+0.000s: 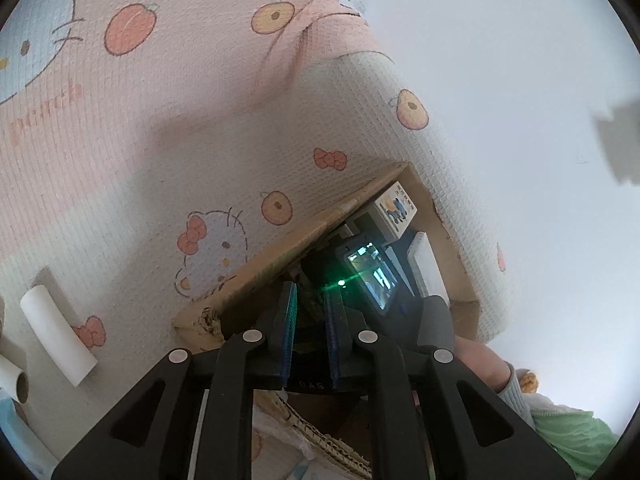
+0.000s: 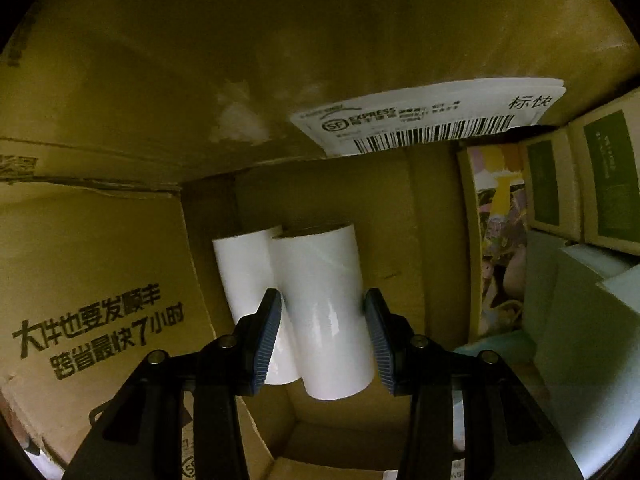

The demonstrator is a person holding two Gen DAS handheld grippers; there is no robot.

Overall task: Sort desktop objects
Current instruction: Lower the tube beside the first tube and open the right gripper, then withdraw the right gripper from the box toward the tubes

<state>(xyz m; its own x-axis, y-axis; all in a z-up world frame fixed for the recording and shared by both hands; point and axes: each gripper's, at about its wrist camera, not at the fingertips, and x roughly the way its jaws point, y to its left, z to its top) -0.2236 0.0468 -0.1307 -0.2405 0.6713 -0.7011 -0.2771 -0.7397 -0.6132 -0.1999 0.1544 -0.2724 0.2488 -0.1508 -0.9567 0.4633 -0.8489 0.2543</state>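
My right gripper (image 2: 323,312) is inside a cardboard box (image 2: 120,272). Its jaws straddle a white paper roll (image 2: 320,308), with the pads close against its sides. A second white roll (image 2: 244,272) lies beside it on the left, touching it. My left gripper (image 1: 311,312) hovers above the box (image 1: 256,280), its jaws narrowly apart with nothing between them. The right gripper's device with a lit screen (image 1: 372,276) shows inside the box. A white roll (image 1: 58,334) lies on the patterned cloth at the left, and another roll end (image 1: 18,386) shows at the edge.
Small green-labelled boxes (image 2: 576,184), a colourful booklet (image 2: 500,240) and pale boxes (image 2: 580,320) fill the right of the carton. A shipping label (image 2: 432,120) hangs from a flap. A small printed box (image 1: 396,208) sits in the carton. White wall at right.
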